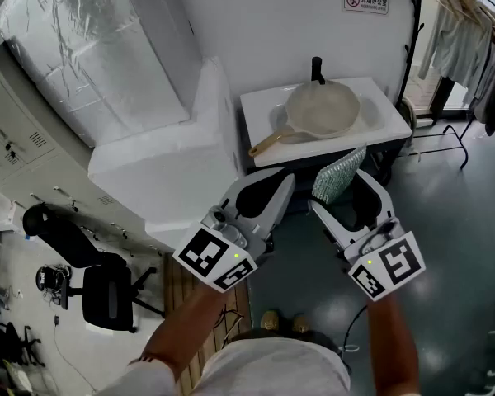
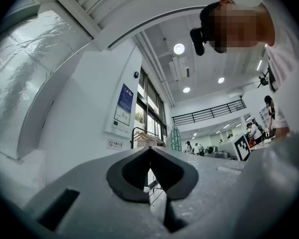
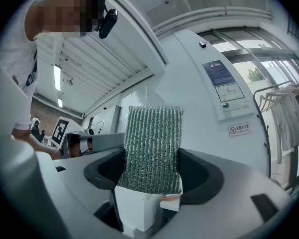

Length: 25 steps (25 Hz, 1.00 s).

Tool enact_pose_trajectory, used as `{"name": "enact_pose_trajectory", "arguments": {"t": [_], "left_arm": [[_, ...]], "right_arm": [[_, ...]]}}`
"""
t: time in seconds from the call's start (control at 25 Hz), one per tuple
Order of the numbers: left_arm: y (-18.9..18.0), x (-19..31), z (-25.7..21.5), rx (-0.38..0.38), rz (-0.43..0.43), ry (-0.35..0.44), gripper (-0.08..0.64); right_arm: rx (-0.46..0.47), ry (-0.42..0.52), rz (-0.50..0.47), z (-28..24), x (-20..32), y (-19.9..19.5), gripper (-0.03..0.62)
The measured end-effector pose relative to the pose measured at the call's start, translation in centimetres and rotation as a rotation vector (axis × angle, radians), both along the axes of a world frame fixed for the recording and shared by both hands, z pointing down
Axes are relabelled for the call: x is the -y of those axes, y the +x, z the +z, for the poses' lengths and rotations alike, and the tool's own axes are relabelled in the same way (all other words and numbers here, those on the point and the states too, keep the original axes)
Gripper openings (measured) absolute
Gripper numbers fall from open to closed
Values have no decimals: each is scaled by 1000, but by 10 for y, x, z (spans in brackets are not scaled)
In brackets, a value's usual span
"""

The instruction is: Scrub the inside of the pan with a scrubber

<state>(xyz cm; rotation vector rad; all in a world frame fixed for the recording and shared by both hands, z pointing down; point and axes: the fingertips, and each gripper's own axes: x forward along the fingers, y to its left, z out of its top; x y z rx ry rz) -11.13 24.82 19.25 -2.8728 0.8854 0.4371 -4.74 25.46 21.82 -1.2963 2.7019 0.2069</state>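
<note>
green ribbed scrubber (image 1: 340, 174), glittery and upright, is pinched in your right gripper (image 1: 339, 193), well apart from the beige pan (image 1: 322, 110) lying in the white sink (image 1: 388, 115). your left gripper (image 1: 279, 192) is closed tight, empty.

the pan (image 1: 322, 110) lies in the sink (image 1: 388, 120) at the far side, handle toward the near left, with the tap (image 1: 317, 70) behind it. nearer, in front of the sink, the left gripper (image 1: 282, 190) and right gripper (image 1: 343, 192) are side by side. the scrubber (image 1: 338, 174) stands between the right one's fingers (image 1: 378, 192). a chair (image 1: 107, 291) is on the floor at far left, and a clothes rack (image 1: 458, 31) stands right of the sink.
</note>
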Motion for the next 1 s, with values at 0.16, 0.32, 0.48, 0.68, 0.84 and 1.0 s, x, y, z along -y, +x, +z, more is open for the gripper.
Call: {"name": "enact_pose_trajectory", "arguments": {"t": [0.16,0.32,0.48,0.68,0.84,1.0], "left_arm": [[4,-1,3,0,0,0,15],[6,1,4,-1,-4,-5,15],[10,3,6,-1,-13,-10,15],[13,8,9,-6,-32,-20,15],[18,15,8,-19,-55,-26,15],[29,22,7,-28,-85,-23,15]], "right_arm": [[-3,0,3,3,-1,4,339],[-10,-2,6,5,1,6,339],[6,-6,-4,5,1,13,339],[11,-11,-3,5,4,23,339],[12,-8,-4,1,8,34,339],[11,-7,-14,0,11,51,339]]}}
